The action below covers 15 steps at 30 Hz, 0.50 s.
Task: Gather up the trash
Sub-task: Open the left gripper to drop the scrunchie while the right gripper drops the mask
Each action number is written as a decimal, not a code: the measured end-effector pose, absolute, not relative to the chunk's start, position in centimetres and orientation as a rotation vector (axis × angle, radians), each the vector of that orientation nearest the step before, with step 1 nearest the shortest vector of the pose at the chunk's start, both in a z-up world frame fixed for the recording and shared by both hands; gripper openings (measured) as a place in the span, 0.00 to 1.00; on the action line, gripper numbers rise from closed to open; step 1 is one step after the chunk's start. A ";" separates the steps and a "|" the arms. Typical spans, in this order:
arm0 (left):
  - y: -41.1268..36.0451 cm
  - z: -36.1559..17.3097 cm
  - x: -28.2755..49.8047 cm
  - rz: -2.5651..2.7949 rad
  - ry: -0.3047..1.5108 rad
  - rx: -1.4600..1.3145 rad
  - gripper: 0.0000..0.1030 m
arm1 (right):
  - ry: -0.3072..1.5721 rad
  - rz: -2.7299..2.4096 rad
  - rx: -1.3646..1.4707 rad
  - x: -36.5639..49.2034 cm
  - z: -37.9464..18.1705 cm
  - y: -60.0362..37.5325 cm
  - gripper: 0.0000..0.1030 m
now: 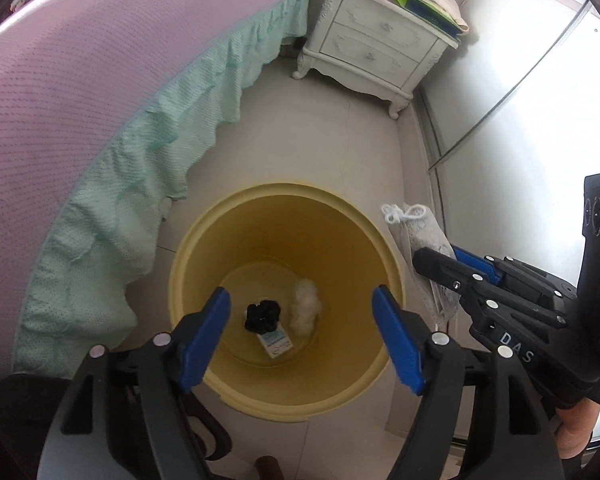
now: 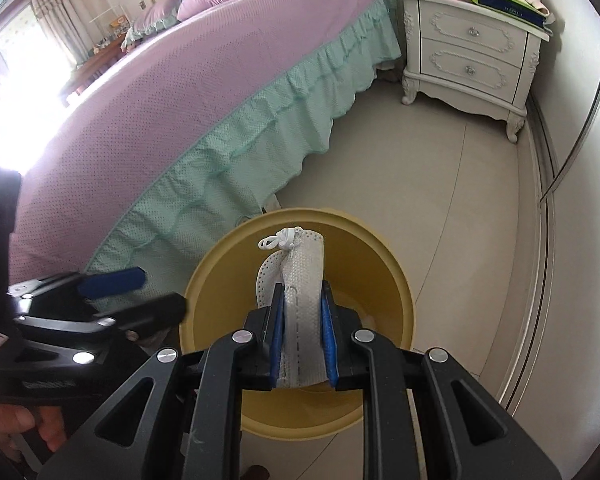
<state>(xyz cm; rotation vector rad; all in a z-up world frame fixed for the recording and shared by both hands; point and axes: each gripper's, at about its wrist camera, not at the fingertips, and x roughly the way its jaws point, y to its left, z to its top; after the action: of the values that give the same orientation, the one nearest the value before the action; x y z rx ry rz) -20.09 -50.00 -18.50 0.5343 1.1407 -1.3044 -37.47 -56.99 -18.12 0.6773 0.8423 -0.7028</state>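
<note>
over the yellow bin my right tongs clamp a white mask; left tongs hang apart above its mouth. bed skirt touches the rim leftward, bare floor lies beyond.

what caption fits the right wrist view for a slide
Right gripper holds a white face mask over the yellow bin beside the bed.
</note>
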 end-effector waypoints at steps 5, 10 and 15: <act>-48.6 -17.8 -19.2 -1.232 1.091 0.557 0.80 | 0.873 -0.670 0.676 -36.6 -19.0 -56.5 0.17; -47.7 -17.9 -17.8 -1.163 1.071 0.564 0.85 | 0.928 -0.645 0.686 -35.6 -20.6 -55.8 0.17; -47.2 -18.1 -16.7 -1.141 1.080 0.547 0.86 | 0.974 -0.616 0.685 -34.7 -21.9 -55.1 0.19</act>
<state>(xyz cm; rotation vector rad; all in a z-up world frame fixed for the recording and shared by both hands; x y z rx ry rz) -16.67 -47.20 -18.10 0.5470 1.0798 -1.1406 -34.69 -55.12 -21.86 0.6850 0.9739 -0.6164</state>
